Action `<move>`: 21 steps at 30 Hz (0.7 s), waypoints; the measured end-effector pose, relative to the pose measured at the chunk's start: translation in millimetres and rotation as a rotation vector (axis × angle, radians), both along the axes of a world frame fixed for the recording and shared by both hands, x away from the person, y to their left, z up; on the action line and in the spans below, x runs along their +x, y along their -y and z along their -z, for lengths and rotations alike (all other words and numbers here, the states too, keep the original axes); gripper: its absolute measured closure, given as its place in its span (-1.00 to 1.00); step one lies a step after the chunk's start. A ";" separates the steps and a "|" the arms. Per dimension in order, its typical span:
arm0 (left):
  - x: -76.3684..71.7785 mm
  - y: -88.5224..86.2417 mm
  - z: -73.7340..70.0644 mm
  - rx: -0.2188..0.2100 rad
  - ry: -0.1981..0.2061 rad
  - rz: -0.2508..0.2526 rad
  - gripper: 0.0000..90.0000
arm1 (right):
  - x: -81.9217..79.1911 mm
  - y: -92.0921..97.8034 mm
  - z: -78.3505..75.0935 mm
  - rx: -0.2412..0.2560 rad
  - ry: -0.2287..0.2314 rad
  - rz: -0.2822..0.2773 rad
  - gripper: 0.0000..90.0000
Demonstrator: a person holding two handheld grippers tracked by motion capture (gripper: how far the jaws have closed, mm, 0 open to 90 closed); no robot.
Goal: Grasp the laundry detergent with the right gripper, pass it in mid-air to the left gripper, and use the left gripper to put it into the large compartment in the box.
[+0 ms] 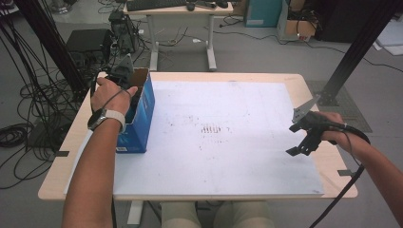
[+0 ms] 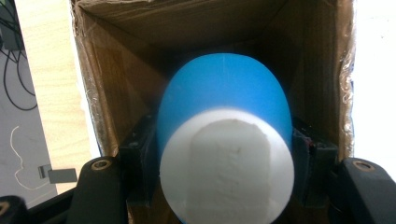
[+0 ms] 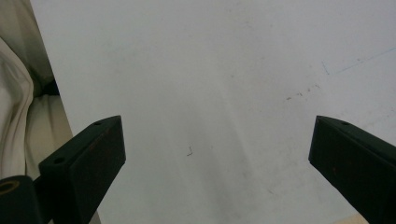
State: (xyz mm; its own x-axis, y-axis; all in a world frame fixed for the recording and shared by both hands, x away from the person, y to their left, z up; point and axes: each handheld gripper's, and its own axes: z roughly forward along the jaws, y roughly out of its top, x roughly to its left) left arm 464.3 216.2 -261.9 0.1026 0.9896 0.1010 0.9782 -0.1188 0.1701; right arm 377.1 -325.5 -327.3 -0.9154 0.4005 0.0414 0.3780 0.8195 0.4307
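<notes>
An open blue cardboard box stands at the left of the white board. My left gripper reaches down into its mouth. In the left gripper view the jaws are shut on a blue cup with a white base, held inside the brown walls of the box. My right gripper hovers over the board's right edge, open, with nothing between its fingers; only bare white board lies beneath it.
The wooden table rims the board. Beyond it stand a desk, cables on the floor at left and black frame posts. The person's lap sits at the near edge.
</notes>
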 end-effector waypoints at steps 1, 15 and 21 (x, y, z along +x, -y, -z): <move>0.0 -0.1 0.2 -0.001 0.001 0.003 -0.17 | -0.3 -0.1 0.2 0.002 -0.002 0.004 -0.91; 0.4 -0.1 0.0 -0.002 -0.010 0.001 -0.17 | -0.4 -0.2 -0.3 0.001 0.003 0.004 -0.91; 0.4 0.0 0.0 -0.002 -0.011 0.000 -0.17 | -0.8 -0.2 -1.3 0.000 0.004 0.001 -0.91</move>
